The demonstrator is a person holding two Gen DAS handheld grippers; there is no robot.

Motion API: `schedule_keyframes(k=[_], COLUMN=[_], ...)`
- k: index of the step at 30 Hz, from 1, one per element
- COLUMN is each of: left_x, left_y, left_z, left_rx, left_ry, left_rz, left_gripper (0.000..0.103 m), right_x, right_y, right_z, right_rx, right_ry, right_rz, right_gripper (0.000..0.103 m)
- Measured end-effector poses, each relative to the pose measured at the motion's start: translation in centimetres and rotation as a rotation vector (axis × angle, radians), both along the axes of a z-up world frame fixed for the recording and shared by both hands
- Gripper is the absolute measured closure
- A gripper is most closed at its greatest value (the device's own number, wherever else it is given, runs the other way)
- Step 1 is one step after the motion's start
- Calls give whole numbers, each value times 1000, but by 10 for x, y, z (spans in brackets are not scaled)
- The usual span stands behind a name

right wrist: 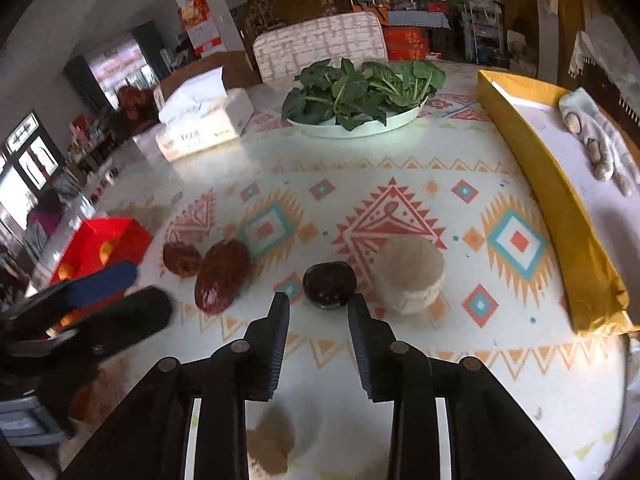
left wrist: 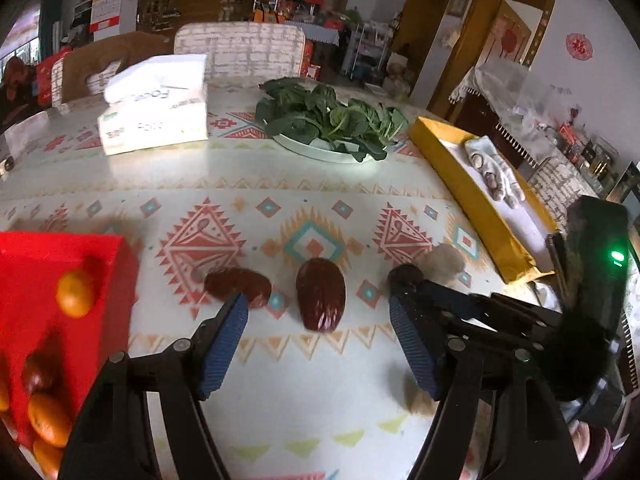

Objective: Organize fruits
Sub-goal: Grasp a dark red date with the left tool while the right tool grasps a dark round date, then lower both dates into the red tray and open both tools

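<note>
Left gripper (left wrist: pixel 318 316): jaws released and wide apart, nothing between them, hanging over the table (left wrist: pixel 320 400).
Right gripper (right wrist: pixel 318 308): jaws narrowly parted, gripping nothing, tips just short of the dark round fruit (right wrist: pixel 329 285).
Large red date (left wrist: pixel 321 294): lies on the table ahead of the left jaws, between their tips.
Small red date (left wrist: pixel 238 286): just left of the large one, by the left fingertip.
Red box (left wrist: pixel 44 280): near left, holding oranges (left wrist: pixel 75 292).
Pale round fruit (right wrist: pixel 410 274): right of the dark one, touching or nearly so.
Greens plate (right wrist: pixel 360 128): far centre.
Yellow tray (right wrist: pixel 560 200): right edge, with a glove (right wrist: pixel 600 144).
</note>
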State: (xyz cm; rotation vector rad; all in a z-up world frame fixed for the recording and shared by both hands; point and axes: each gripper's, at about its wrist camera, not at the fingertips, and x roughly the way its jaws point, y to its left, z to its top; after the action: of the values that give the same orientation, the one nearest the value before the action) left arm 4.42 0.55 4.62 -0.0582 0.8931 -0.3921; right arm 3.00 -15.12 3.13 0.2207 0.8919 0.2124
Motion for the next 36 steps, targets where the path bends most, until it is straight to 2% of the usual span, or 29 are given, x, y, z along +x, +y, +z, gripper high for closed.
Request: schedule_keyframes(k=[2, 6, 10, 11, 13, 15, 18, 22, 24, 26, 30, 32, 36], left_x=[7, 13, 22, 24, 21, 17, 7, -13, -25, -38, -61, -73, -94], left_y=[-8, -30, -41, -42, -44, -41, -36, -16, -2, 14, 42, 61, 105], left_z=[-3, -10, -26, -30, -31, -26, -17, 1, 9, 15, 21, 23, 29], left_rx=[25, 96, 171, 181, 218, 182, 170, 85, 34, -14, -75, -112, -135], left_ry=[-1, -23, -2, 5, -20, -13, -36, -53, -61, -66, -78, -81, -111], left_rz=[-11, -72, -95, -94, -84, -76, -62, -36, -18, 7, 65, 105, 210], left_gripper=[34, 40, 54, 62, 70, 70, 71, 71, 71, 71, 71, 71, 71], right_x=[0, -4, -10, -11, -12, -12, -13, -13, -11, -5, 6, 5, -4], right_y=[-4, -15, -28, -30, -35, -37, -35, -33, -28, -19, -3, 0, 0], right_z=[-1, 1, 8, 8, 9, 9, 9, 10, 10, 8, 2, 1, 4], right_rx=[9, 37, 47, 52, 64, 70, 67, 87, 69, 44, -19, -40, -66], right_ry=[4, 20, 8, 8, 9, 8, 6, -32, -44, -46, -26, -20, -31], right_rz=[0, -10, -40, -45, -54, -55, -41, -18, -3, 10, 34, 34, 26], right_gripper=[82, 83, 84, 85, 85, 85, 85, 83, 72, 67, 67, 74, 75])
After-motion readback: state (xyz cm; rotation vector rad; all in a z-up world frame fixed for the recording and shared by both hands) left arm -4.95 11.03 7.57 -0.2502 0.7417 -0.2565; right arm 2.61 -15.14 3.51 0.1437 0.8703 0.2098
